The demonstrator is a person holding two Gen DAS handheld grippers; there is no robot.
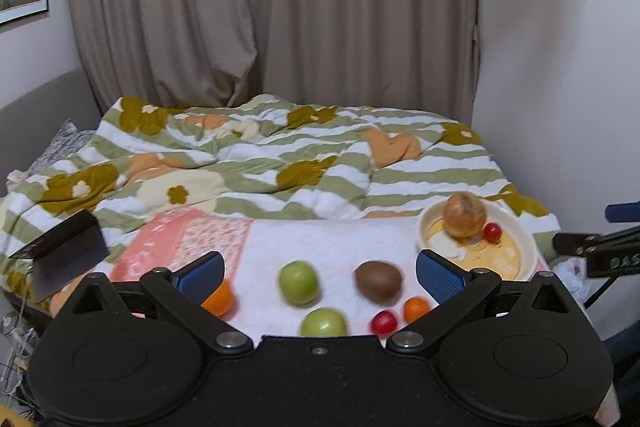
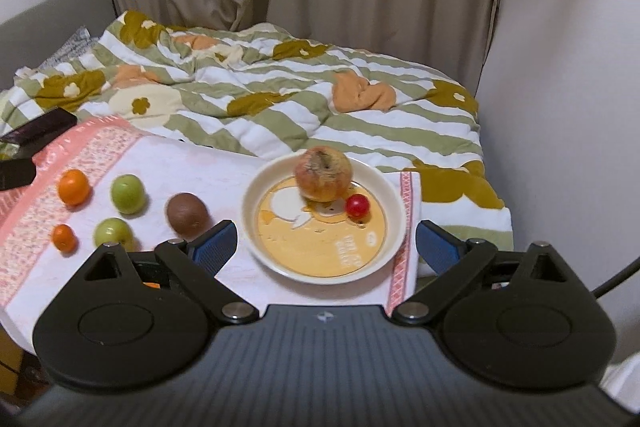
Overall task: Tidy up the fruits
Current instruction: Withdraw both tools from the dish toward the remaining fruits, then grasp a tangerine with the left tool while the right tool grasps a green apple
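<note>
A cream plate (image 2: 256, 227) with a yellow picture holds a blotchy apple (image 2: 323, 174) and a small red fruit (image 2: 357, 205); the left wrist view shows the plate (image 1: 520, 235) at right with the apple (image 1: 465, 215). On the white towel (image 2: 200, 167) lie a brown kiwi (image 2: 187, 214), two green fruits (image 2: 127, 193) (image 2: 113, 233) and two oranges (image 2: 73, 187) (image 2: 64, 237). My left gripper (image 1: 320, 277) is open over the kiwi (image 1: 378, 281), green fruits (image 1: 299, 282) (image 1: 323, 323), a red fruit (image 1: 383, 322) and oranges (image 1: 219, 299) (image 1: 416, 309). My right gripper (image 2: 326, 247) hangs open before the plate, holding nothing.
The towel has a pink patterned border (image 2: 60, 155) and lies on a bed with a striped, flowered quilt (image 2: 280, 99). A dark box (image 1: 60, 251) sits at the left. Curtains (image 1: 272, 7) and walls close the back; black gear (image 1: 600, 251) juts in at right.
</note>
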